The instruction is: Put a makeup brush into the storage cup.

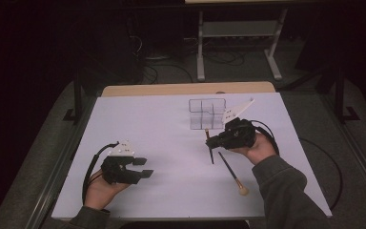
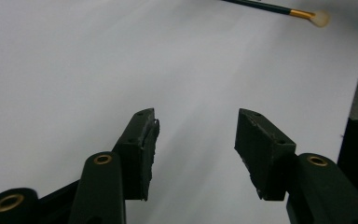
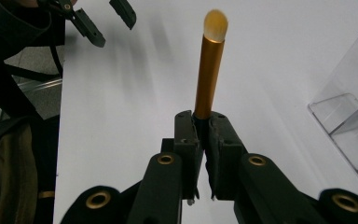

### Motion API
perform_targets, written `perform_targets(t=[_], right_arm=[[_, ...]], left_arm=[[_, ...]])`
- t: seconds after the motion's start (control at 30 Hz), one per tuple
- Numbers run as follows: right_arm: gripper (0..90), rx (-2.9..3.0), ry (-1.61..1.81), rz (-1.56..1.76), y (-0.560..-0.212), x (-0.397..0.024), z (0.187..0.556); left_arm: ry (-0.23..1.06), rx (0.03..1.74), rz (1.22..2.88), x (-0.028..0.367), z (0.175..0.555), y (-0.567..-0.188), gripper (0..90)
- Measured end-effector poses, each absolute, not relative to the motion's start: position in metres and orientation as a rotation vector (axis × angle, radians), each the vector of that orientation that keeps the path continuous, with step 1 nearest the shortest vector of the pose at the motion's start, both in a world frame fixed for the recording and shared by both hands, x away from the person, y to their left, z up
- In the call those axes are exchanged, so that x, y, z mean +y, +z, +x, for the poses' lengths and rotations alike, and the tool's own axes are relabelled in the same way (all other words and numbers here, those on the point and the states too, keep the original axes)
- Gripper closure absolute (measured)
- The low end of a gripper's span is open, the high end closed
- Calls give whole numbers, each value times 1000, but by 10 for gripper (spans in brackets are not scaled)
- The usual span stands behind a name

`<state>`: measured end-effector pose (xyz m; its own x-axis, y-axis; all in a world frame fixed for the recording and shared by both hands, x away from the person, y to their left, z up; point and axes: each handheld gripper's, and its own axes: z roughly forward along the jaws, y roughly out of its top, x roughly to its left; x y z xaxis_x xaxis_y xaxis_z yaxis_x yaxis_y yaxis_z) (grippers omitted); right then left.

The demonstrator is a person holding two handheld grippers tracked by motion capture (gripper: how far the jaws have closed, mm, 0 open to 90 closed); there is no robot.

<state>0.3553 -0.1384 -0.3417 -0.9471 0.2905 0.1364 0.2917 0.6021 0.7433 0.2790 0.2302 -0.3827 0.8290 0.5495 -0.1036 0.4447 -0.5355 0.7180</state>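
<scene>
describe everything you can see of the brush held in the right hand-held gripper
The held brush is slim, with a gold metallic ferrule and a small rounded tuft of pale bristles, slightly blurred. The right hand-held gripper is shut on it, both jaws clamping at the ferrule's base. In the high view its dark handle slants down toward the white table; whether it touches cannot be told.

dim lab: cabled floor (image 1: 181, 67), test table (image 1: 138, 119)

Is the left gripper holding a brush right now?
No, the left gripper has its jaws spread wide over the bare white table, with nothing between them.
</scene>
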Motion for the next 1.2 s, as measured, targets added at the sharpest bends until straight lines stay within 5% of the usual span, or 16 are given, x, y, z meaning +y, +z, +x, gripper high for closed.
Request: perform_targets(t=[1.2], right_arm=[[826,-2810,-1339,-555,-316,-138,379]], left_arm=[[174,726,2157,250,284,-380,381]])
